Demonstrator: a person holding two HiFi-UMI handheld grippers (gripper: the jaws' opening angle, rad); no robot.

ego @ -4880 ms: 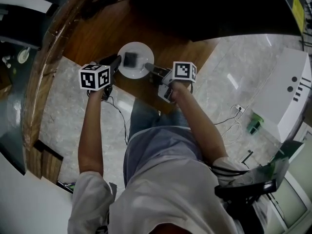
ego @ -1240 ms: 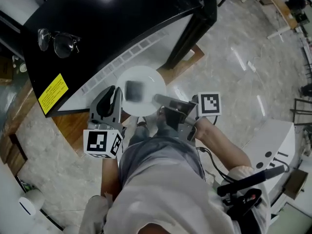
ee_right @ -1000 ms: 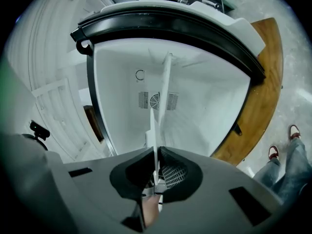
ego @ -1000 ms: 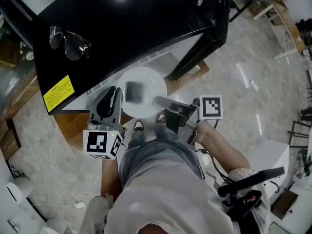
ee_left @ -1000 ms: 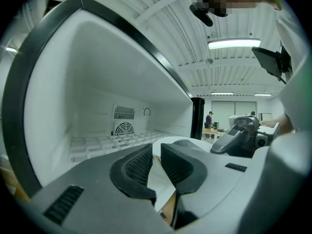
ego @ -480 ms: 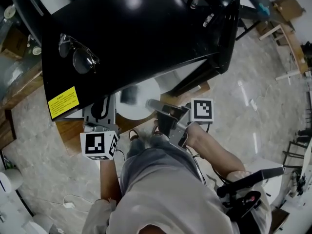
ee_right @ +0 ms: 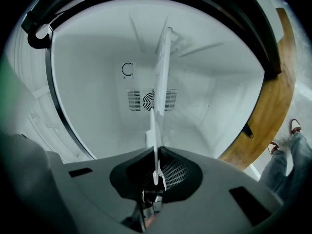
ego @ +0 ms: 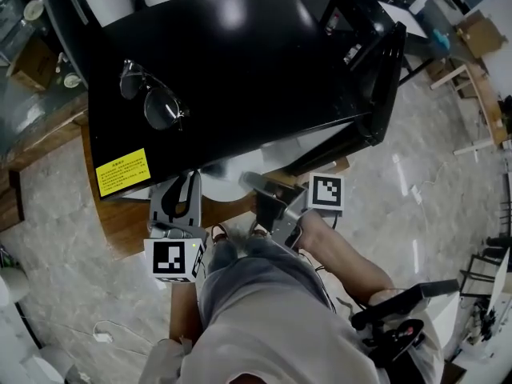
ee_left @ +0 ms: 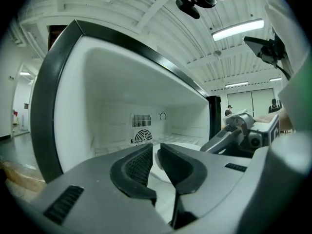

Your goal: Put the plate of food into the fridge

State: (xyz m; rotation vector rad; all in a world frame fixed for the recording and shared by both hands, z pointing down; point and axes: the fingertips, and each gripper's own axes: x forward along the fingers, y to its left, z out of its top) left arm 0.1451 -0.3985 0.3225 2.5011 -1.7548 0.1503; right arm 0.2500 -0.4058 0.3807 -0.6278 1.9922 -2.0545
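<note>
Plate (ee_right: 162, 77) shows edge-on in the right gripper (ee_right: 157, 156), jaws clamped on its rim, poking into the white inside of the fridge (ego: 240, 62). From the head view the fridge's black top hides most of it, food included. Left gripper (ee_left: 156, 152) sits at the plate's left, jaws slightly apart; can't tell if it touches. Glasses (ego: 152, 102) lie up top.
</note>
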